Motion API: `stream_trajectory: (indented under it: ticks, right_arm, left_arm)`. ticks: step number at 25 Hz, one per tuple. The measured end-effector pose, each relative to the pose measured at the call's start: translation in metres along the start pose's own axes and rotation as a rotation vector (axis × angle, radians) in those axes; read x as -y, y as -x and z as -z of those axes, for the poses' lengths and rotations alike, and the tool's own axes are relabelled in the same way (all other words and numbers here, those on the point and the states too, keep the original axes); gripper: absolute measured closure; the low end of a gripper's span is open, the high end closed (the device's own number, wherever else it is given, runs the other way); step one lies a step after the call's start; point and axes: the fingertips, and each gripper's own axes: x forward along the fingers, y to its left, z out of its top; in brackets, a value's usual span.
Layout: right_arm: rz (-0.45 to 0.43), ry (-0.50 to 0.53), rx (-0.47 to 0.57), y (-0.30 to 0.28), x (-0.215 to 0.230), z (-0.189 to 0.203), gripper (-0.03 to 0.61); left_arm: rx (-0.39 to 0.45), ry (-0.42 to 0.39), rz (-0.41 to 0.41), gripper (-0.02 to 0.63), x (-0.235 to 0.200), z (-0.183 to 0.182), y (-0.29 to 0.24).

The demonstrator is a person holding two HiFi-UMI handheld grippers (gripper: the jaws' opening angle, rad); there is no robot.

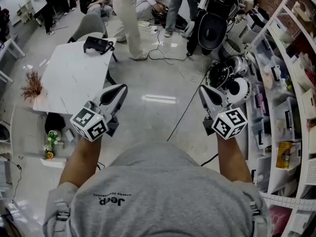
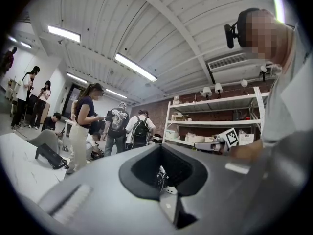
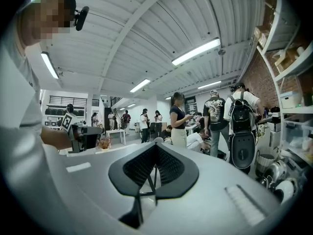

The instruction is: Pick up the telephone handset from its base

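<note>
Telephone [image 1: 98, 44] lies crosswise at the table's [image 1: 74, 78] far end.
</note>
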Motion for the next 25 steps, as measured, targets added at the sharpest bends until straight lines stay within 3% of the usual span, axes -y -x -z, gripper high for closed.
stream_trajectory:
  ticks: [5, 6, 7, 8, 10, 19, 25]
  right_arm:
    - [-0.045, -0.014, 0.053, 0.011, 0.006, -0.008, 0.573]
    - [-0.068, -0.020, 0.057, 0.012, 0.004, -0.010, 0.529]
    - [-0.092, -0.023, 0.057, 0.014, 0.003, -0.012, 0.392]
    - [-0.114, -0.021, 0.057, 0.015, 0.002, -0.014, 0.310]
    - [-0.138, -0.006, 0.062, 0.017, 0.005, -0.016, 0.256]
    - [-0.202, 0.011, 0.072, 0.023, 0.028, -0.021, 0.245]
    - [-0.229, 0.002, 0.064, 0.005, 0.034, -0.013, 0.245]
  left_arm:
    - [-0.008, -0.013, -0.028, 0.554, 0.015, 0.001, -0.005]
    - [-0.007, -0.016, -0.031, 0.555, 0.017, 0.001, -0.007]
    - [-0.005, -0.019, -0.032, 0.554, 0.020, 0.001, -0.008]
    - [-0.003, -0.020, -0.035, 0.555, 0.024, 0.001, -0.010]
    - [0.001, -0.010, -0.051, 0.554, 0.030, 0.002, -0.012]
    - [0.004, -0.017, -0.127, 0.555, 0.055, 0.006, -0.021]
    - [-0.007, -0.014, -0.163, 0.555, 0.044, 0.010, -0.020]
